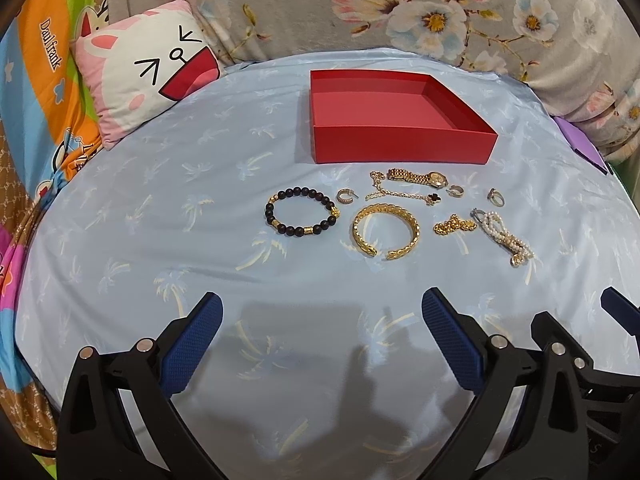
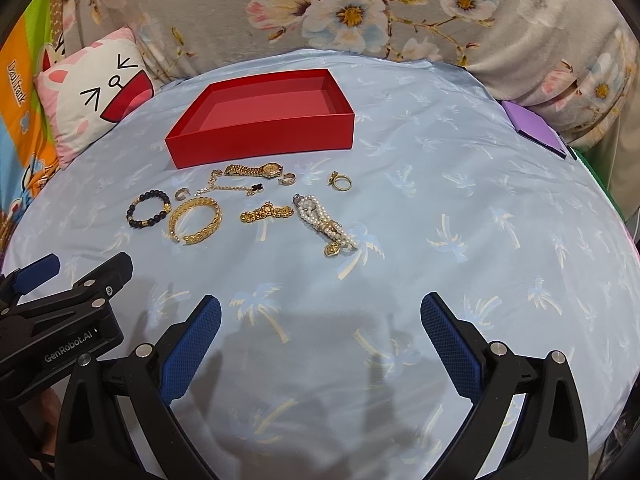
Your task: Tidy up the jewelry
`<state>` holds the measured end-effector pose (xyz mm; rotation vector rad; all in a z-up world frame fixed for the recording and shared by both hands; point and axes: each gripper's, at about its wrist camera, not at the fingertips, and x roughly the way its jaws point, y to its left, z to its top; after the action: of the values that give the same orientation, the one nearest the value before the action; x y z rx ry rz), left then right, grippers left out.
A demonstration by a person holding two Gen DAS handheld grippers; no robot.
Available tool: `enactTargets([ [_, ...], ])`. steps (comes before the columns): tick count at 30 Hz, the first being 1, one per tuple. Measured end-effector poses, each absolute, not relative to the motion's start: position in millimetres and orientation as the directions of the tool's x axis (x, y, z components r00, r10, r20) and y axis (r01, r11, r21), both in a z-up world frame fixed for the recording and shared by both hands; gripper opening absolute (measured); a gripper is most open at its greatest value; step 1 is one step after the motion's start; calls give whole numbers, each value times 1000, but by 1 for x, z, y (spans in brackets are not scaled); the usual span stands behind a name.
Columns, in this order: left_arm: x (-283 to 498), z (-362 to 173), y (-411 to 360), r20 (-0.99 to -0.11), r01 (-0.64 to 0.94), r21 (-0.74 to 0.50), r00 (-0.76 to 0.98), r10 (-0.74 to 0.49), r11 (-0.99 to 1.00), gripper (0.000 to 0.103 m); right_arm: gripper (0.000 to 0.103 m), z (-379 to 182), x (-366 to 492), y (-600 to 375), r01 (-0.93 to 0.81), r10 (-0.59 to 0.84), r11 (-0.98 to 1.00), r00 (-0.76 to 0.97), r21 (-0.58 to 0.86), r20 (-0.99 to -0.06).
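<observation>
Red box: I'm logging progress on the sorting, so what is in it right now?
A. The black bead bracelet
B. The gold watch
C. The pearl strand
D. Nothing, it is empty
D: the red box shows only its bare floor in both views, while the gold watch, pearl strand and black bead bracelet all lie on the blue sheet in front of it.

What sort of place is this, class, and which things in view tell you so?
Probably a bedroom: the jewelry lies on a bed's light blue sheet, with a cartoon pillow and a floral quilt bunched behind.
</observation>
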<state>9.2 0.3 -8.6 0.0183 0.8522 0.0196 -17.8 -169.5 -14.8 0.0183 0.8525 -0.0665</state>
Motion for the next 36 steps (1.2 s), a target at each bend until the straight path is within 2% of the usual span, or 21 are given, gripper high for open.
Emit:
enactTargets([
  [36,9,-10,-1,-756,-8,25,655,24,1000,95,98,-14,-19,-168,61,-43,998,659,-4,-751],
])
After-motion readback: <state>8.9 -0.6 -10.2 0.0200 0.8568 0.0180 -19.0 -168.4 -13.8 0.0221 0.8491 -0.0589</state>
